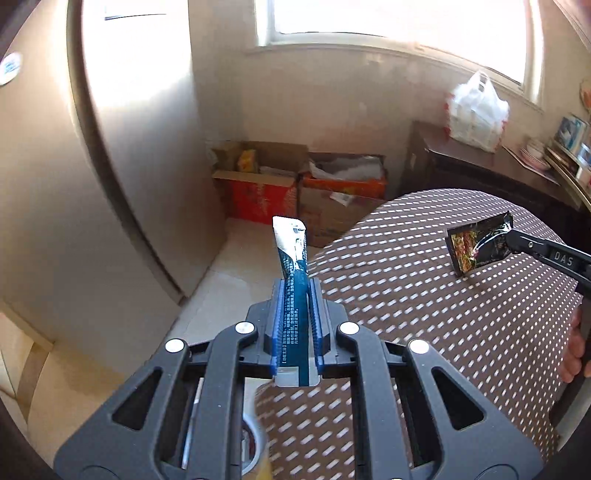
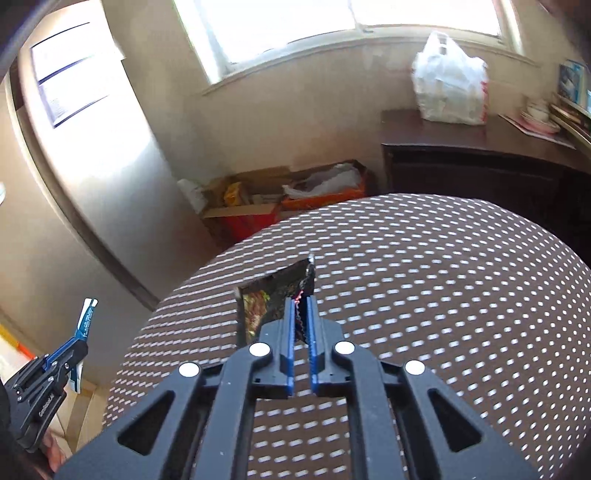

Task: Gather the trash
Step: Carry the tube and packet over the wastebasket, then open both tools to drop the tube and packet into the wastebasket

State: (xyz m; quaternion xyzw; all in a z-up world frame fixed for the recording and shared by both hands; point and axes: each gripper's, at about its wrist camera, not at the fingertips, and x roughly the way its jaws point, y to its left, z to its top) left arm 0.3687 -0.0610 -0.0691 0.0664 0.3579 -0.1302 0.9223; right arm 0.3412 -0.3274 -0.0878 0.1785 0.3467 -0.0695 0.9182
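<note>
Left gripper (image 1: 295, 291), lower centre: jaws clamped on blue-and-white sachet (image 1: 293, 258), upright. Right gripper (image 2: 301, 306), centre: jaws closed on dark snack wrapper (image 2: 275, 299), above brown dotted tablecloth (image 2: 443, 295).

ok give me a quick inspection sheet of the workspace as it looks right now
surface: round table with a brown cloth of pale dashes, bare apart from what the grippers hold.
job's things: blue stick sachet; dark snack wrapper.
clutter: nothing seen on the table.
grippers: left gripper shut on the blue stick sachet, beyond the table's edge; right gripper shut on the dark snack wrapper, over the table.
cables: nothing seen.
surroundings: cardboard boxes on the floor under a window, white plastic bag on a dark cabinet.
</note>
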